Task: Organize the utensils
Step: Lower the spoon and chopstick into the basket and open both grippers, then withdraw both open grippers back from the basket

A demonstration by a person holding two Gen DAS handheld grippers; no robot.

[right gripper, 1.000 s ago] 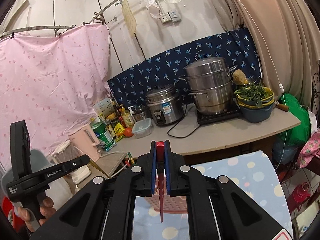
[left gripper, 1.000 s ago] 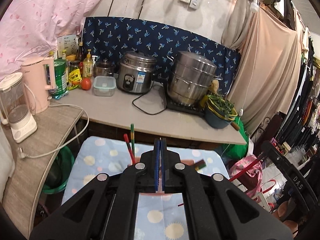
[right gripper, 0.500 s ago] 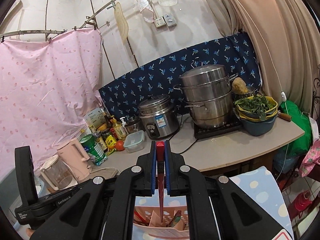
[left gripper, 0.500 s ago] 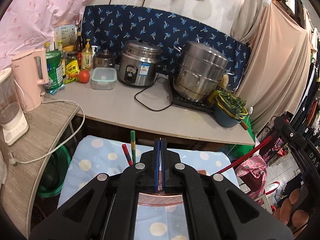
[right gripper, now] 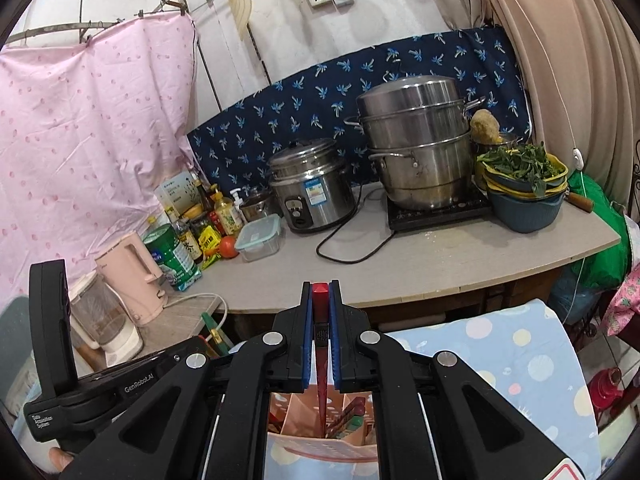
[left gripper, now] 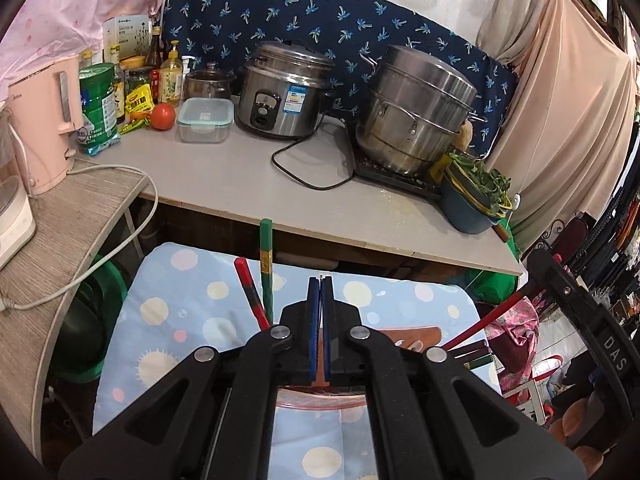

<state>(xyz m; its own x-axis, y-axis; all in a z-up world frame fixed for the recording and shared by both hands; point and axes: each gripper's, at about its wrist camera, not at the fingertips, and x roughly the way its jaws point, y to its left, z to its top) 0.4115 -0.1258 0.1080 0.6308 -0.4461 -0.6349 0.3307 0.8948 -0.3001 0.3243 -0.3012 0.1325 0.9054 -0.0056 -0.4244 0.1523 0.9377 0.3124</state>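
My right gripper [right gripper: 320, 300] is shut on a red chopstick [right gripper: 320, 360] that hangs point down over a pink utensil basket [right gripper: 320, 446] with dividers and several utensils inside. My left gripper [left gripper: 319, 292] is shut on the basket's rim [left gripper: 320, 394], which shows just below its pads. A green chopstick [left gripper: 266, 264] and a red chopstick [left gripper: 250, 288] stand up from the basket on the left. The right gripper's red chopstick [left gripper: 492, 316] slants in from the right in the left wrist view. The basket sits on a blue dotted cloth [left gripper: 176, 312].
Behind the cloth runs a grey counter [left gripper: 240, 176] with a rice cooker [left gripper: 284, 88], a steel steamer pot [left gripper: 420, 108], a bowl of greens [left gripper: 476, 196], a clear food box [left gripper: 205, 119], bottles, and a pink kettle [left gripper: 44, 120]. A white cable [left gripper: 120, 240] hangs off the wooden side shelf.
Both grippers tilted downward and closer over the basket. The red chopstick's tip now hangs inside the basket; the left gripper stays clamped on the rim.
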